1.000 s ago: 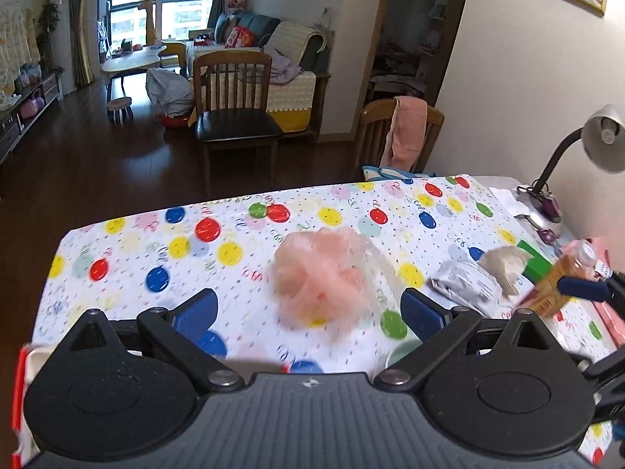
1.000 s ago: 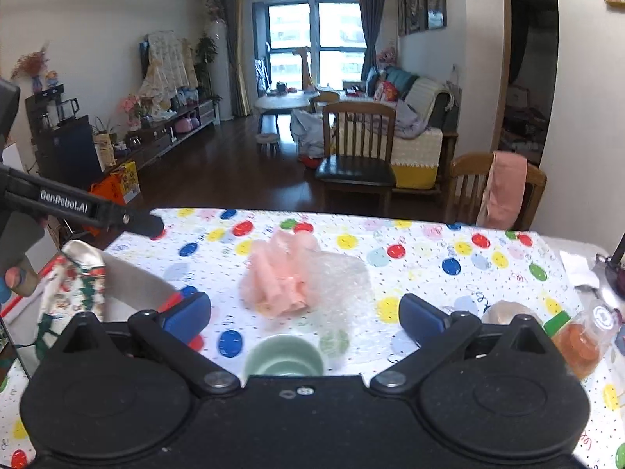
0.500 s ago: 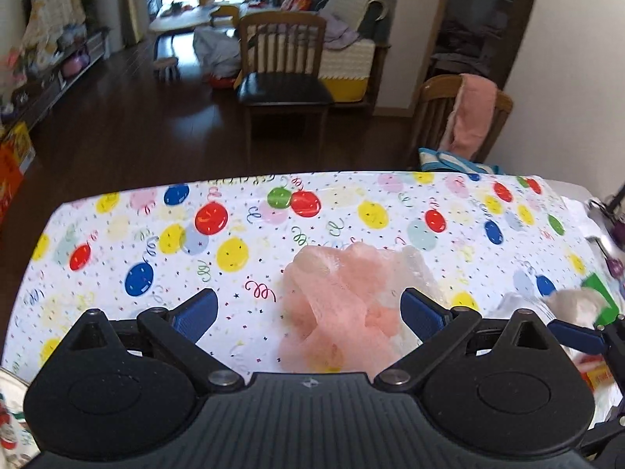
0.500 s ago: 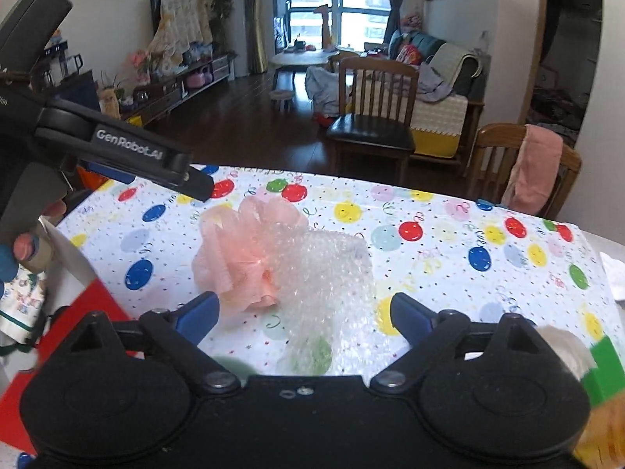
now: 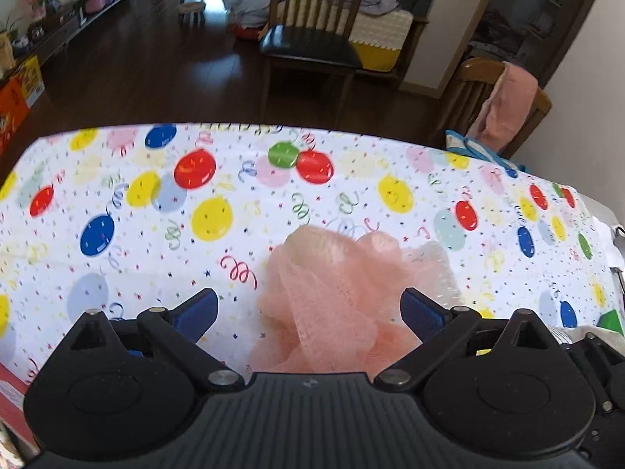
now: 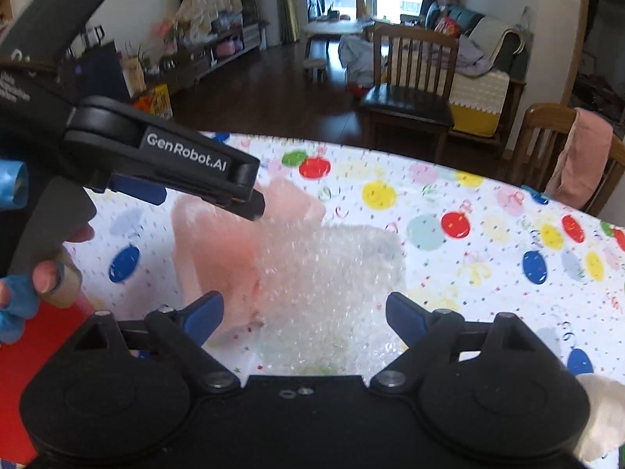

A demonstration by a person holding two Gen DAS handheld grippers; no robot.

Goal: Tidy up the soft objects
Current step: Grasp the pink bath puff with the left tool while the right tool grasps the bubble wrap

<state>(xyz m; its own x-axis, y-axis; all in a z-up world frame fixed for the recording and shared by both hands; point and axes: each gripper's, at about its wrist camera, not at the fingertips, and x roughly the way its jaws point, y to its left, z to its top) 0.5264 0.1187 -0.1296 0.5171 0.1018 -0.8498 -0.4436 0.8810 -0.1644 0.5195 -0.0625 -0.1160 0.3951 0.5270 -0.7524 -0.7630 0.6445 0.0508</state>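
Observation:
A pink mesh bath pouf point(image 5: 332, 297) lies on the balloon-print tablecloth point(image 5: 195, 203). My left gripper point(image 5: 308, 306) is open, its blue fingertips on either side of the pouf, the right one against it. In the right wrist view the pouf point(image 6: 218, 250) sits left of a sheet of clear bubble wrap point(image 6: 332, 285). My right gripper point(image 6: 304, 312) is open over the bubble wrap, which lies between its fingers. The left gripper's body point(image 6: 168, 164) hangs above the pouf there.
A red container edge point(image 6: 35, 351) is at the table's left. A white soft item point(image 6: 597, 414) lies at the right, with a green object point(image 5: 611, 320) nearby. Wooden chairs point(image 5: 312, 35) stand beyond the far table edge.
Both grippers have moved forward and down toward the table. The pouf now sits between the left fingers and the bubble wrap between the right fingers. Both stay open.

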